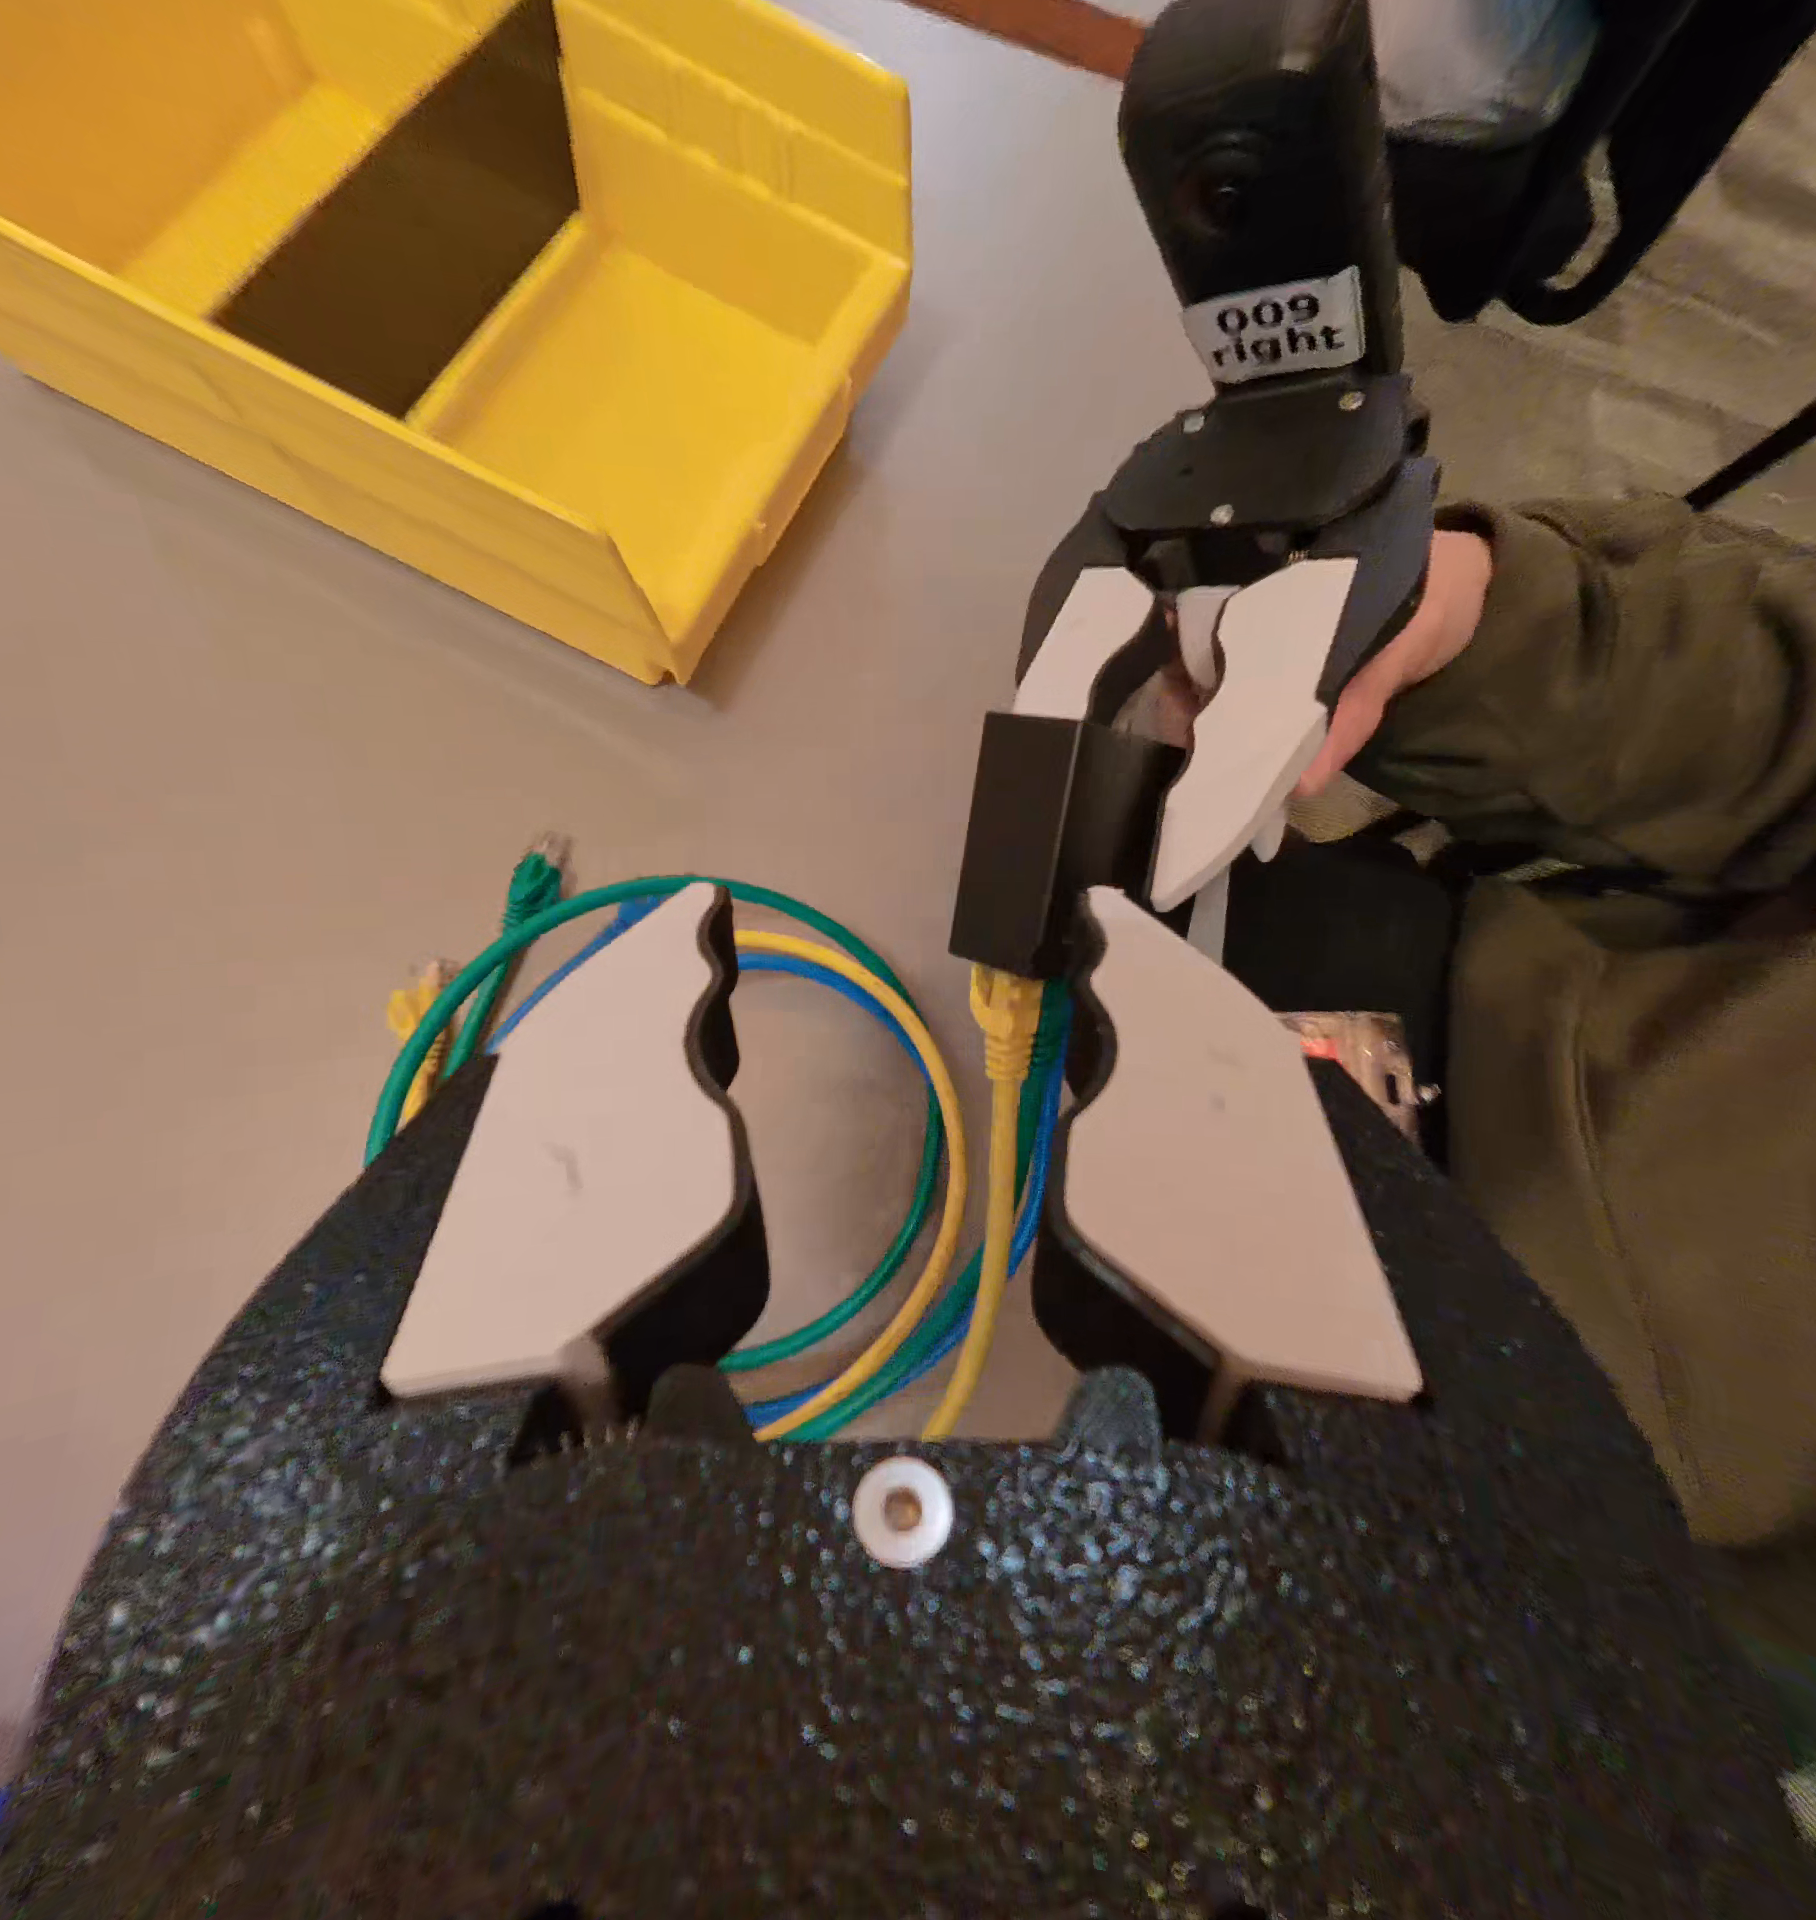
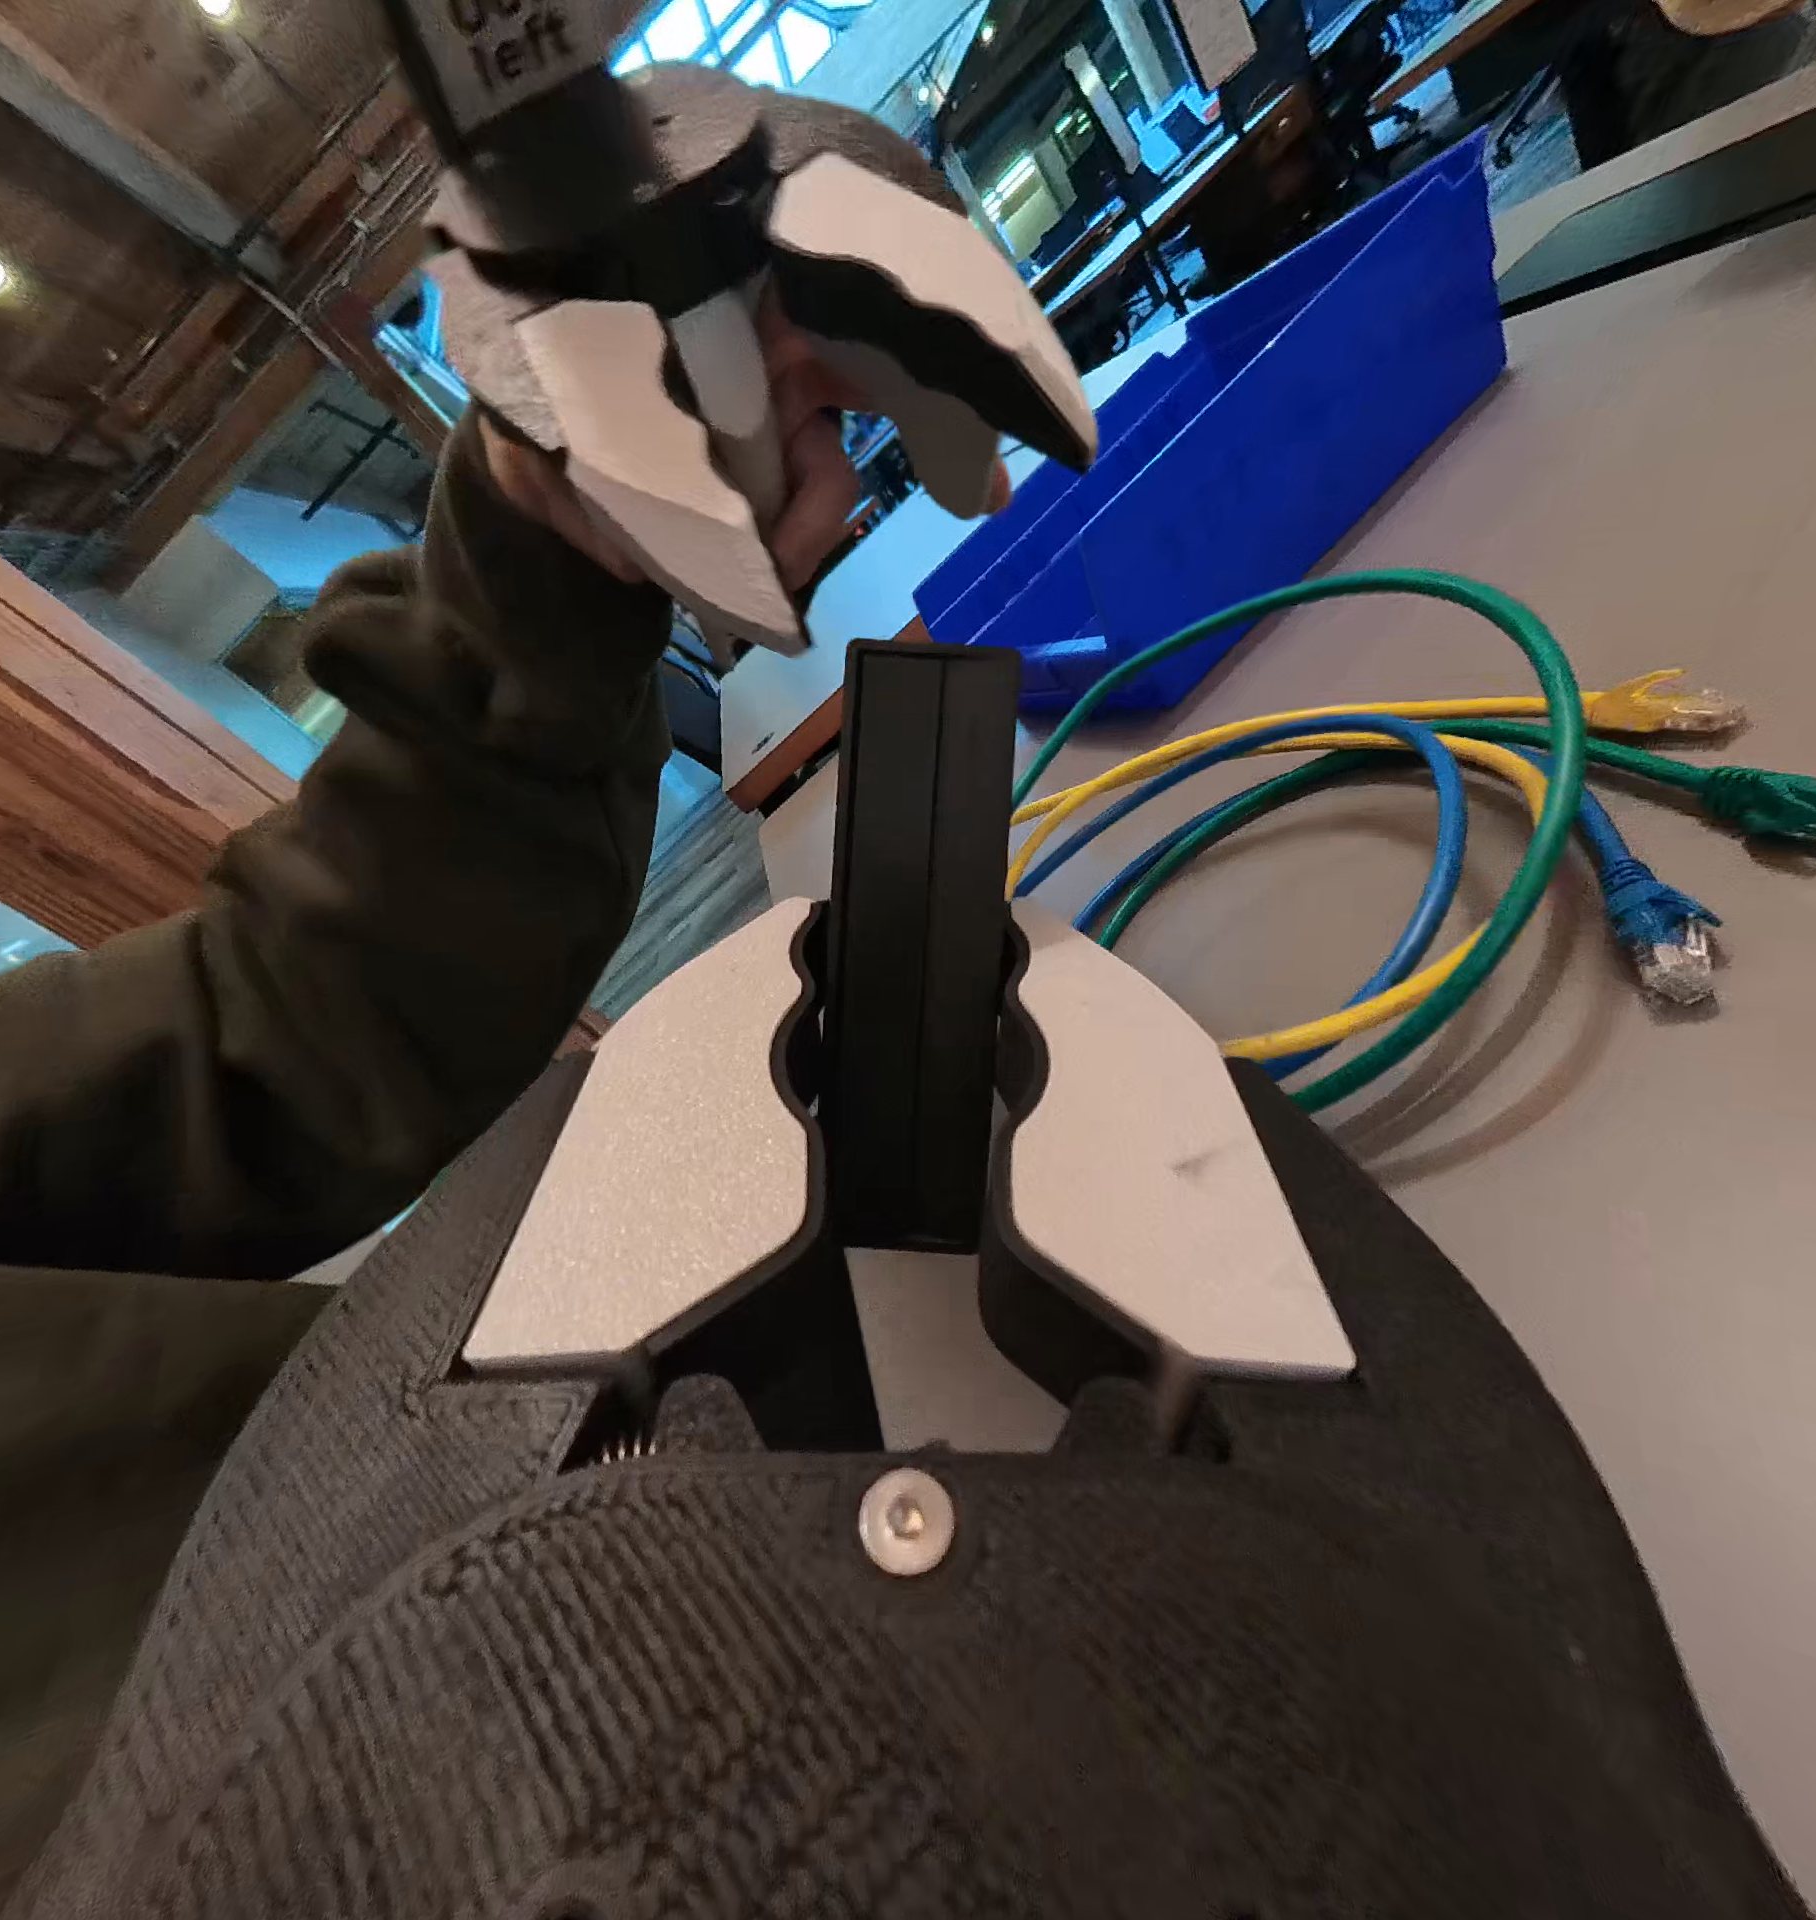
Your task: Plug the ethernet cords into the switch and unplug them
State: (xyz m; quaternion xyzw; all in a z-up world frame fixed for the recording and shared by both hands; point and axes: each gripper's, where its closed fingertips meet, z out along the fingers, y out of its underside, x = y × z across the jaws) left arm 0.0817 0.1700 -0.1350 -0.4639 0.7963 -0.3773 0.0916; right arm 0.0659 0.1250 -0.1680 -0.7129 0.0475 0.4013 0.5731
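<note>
The right gripper (image 2: 909,1023) clamps the black switch (image 2: 919,935), lifted above the bench (image 1: 208,831) edge. The left gripper (image 1: 899,935) is wide, empty. Yellow cord (image 1: 1006,1023) enters the switch; green cord (image 1: 530,883) and blue cord (image 2: 1652,914) lie coiled mid-bench.

The left wrist view looks steeply down, close over the grey table (image 1: 208,831) and yellow bin (image 1: 530,416); the right wrist view looks low and nearly level across it; both share the coiled cords (image 1: 883,1143) (image 2: 1403,831) and black switch (image 1: 1018,842) (image 2: 919,935).
</note>
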